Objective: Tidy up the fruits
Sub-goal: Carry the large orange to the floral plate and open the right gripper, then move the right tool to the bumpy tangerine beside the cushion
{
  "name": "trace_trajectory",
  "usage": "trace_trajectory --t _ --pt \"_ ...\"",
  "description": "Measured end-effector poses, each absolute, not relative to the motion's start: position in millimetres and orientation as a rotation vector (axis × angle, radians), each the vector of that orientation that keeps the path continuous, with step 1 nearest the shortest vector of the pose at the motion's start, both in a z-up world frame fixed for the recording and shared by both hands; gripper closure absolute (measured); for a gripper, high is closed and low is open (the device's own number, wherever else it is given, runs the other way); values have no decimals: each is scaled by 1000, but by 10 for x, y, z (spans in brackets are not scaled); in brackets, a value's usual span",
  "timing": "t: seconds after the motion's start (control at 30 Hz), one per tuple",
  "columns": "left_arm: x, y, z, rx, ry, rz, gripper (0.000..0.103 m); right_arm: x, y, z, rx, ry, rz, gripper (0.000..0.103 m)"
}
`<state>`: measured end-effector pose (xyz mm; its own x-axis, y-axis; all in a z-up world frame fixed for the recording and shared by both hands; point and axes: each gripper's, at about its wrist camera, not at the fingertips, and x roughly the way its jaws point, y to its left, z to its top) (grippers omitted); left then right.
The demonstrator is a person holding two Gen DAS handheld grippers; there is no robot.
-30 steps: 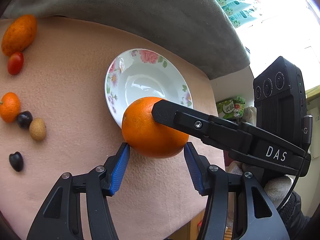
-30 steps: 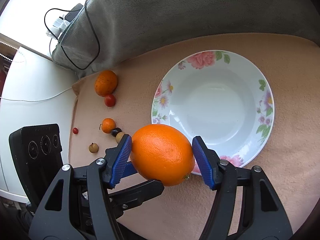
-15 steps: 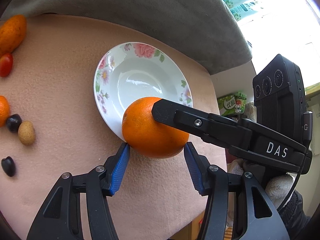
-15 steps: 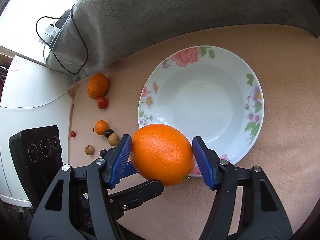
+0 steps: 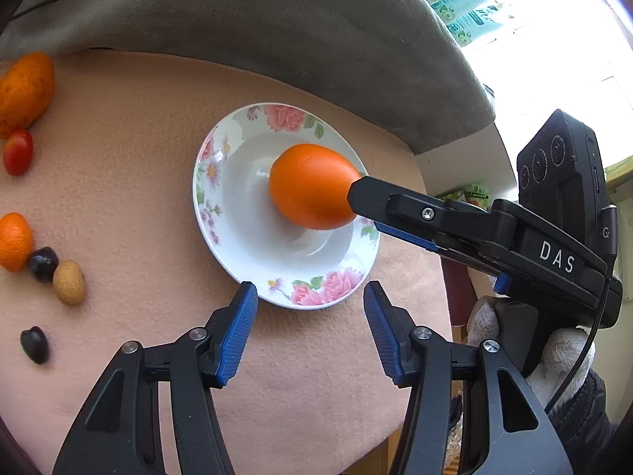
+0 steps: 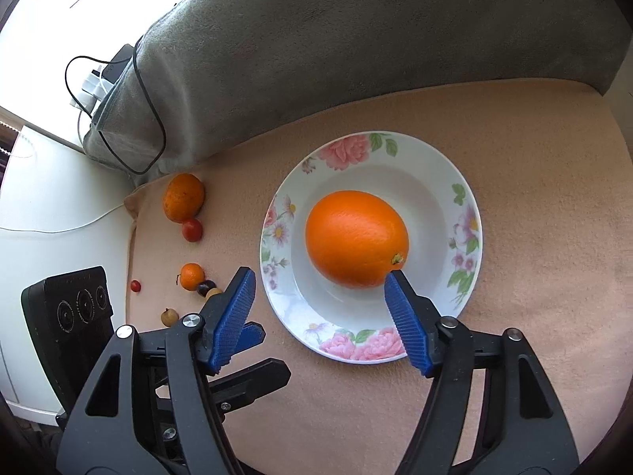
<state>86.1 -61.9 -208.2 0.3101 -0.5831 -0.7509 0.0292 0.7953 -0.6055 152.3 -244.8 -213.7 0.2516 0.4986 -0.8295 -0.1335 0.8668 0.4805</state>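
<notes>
A large orange (image 6: 356, 237) lies in the white flowered plate (image 6: 435, 166) on the peach cloth; it also shows in the left wrist view (image 5: 308, 186), in the plate (image 5: 245, 253). My right gripper (image 6: 318, 293) is open just in front of the orange, its right fingertip close to the fruit. It enters the left wrist view from the right (image 5: 356, 198). My left gripper (image 5: 308, 304) is open and empty at the plate's near rim.
Small fruits lie left of the plate: a bumpy orange (image 5: 23, 91), a red tomato (image 5: 18, 152), a mandarin (image 5: 14, 241), dark fruits (image 5: 42, 263), a tan longan (image 5: 69, 281). A grey blanket (image 6: 316, 39) lies behind. The cloth's edge is at the right (image 5: 431, 277).
The right gripper carried the orange over the plate, opened, and let it go into the plate. The left gripper drew back from the orange to the plate's near rim.
</notes>
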Motion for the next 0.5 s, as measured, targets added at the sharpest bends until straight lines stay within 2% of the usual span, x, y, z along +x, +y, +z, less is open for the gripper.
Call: trace_trajectory --t 0.33,0.5 --pt "798 -521 -2020 -505 1182 -407 46 1412 -2407 -2057 267 1213 382 26" --pt "773 -422 -1995 -491 1178 -375 36 1413 -2369 -2042 263 1212 382 26"
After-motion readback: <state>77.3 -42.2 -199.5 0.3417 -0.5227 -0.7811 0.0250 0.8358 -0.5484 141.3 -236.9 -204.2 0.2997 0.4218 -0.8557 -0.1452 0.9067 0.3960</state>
